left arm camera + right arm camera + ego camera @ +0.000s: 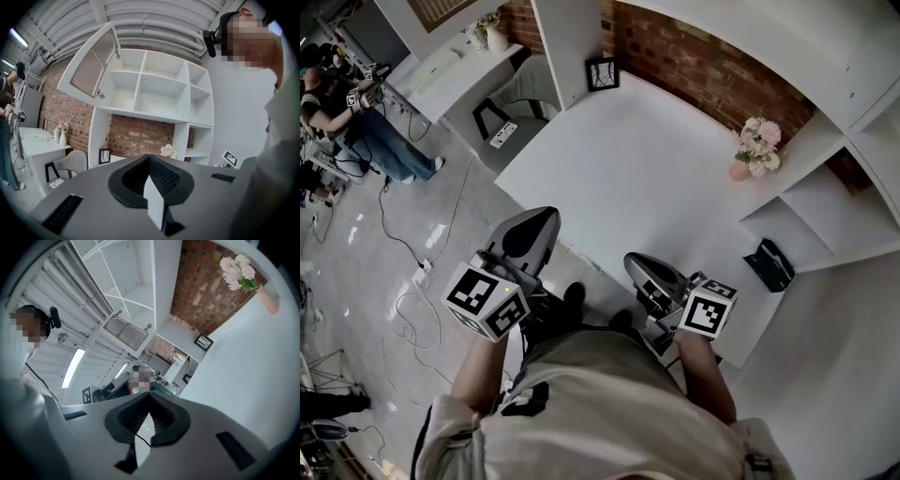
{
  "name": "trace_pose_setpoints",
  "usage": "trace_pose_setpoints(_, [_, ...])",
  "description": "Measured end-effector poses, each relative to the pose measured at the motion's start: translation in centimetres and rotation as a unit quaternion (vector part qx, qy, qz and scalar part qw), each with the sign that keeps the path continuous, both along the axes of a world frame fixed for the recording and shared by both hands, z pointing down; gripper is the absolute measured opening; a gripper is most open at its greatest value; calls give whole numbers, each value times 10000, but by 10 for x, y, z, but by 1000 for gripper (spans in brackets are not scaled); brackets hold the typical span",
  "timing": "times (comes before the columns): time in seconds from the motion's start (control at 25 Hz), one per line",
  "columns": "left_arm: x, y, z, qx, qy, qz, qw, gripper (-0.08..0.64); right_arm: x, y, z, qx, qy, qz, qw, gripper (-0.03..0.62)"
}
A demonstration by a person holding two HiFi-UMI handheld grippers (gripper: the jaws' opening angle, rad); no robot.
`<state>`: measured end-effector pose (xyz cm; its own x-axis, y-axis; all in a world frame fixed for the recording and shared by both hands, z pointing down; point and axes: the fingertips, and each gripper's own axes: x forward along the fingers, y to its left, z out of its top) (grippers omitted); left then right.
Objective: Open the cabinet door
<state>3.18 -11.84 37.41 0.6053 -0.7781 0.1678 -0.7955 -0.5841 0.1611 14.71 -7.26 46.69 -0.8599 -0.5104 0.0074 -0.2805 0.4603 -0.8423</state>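
Note:
In the left gripper view a white wall cabinet [159, 89] of open shelves fills the middle. Its frosted-panel door [91, 61] stands swung open at the upper left, with a small handle [100, 94] at its lower corner. My left gripper [149, 158] is shut, holds nothing and points toward the cabinet from well short of it. My right gripper [150, 393] is rolled sideways, also shut and empty; the open door [125, 332] shows far off in its view. In the head view both grippers, left [546, 217] and right [632, 260], hang close to my body at the near edge of the white desk [609, 169].
On the desk stand a pink flower vase [757, 147] and a black picture frame [602, 73]. A black box [770, 265] sits on a low shelf at the right. A grey chair [520, 103], floor cables [403, 309] and another person [347, 112] are at the left.

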Motion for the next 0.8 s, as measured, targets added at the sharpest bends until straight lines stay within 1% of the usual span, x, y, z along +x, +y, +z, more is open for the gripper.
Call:
trace_pose_setpoints(0.16, [-8, 3, 2, -41, -16, 14, 10000, 15, -8, -2, -7, -38, -131, -38, 9999, 23])
trace_pose_setpoints(0.28, [-15, 0, 2, -18, 44, 109, 9999, 15, -20, 1, -10, -39, -117, -71, 9999, 23])
trace_pose_setpoints(0.44, [-22, 1, 3, -37, 366, 422, 9984, 14, -39, 4, -6, -119, 32, -38, 9999, 23])
trace_pose_setpoints(0.48, [-25, 0, 4, -60, 384, 494, 9980, 15, -45, 4, -5, -137, 70, -21, 9999, 23])
trace_pose_setpoints(0.56, [-31, -1, 12, -101, 245, 668, 9974, 15, -58, 2, -5, -131, 136, -2, 9998, 23])
trace_pose_setpoints(0.68, [-45, 0, 29, -151, -168, 935, 9954, 15, -84, 1, -8, -56, 233, -25, 9997, 23])
trace_pose_setpoints(0.76, [-56, 1, 35, -98, -364, 1043, 9938, 15, -101, -1, -11, -8, 323, -67, 9995, 23])
trace_pose_setpoints(0.8, [-63, 2, 37, -65, -400, 1085, 9933, 15, -110, -2, -12, 15, 374, -93, 9993, 23])
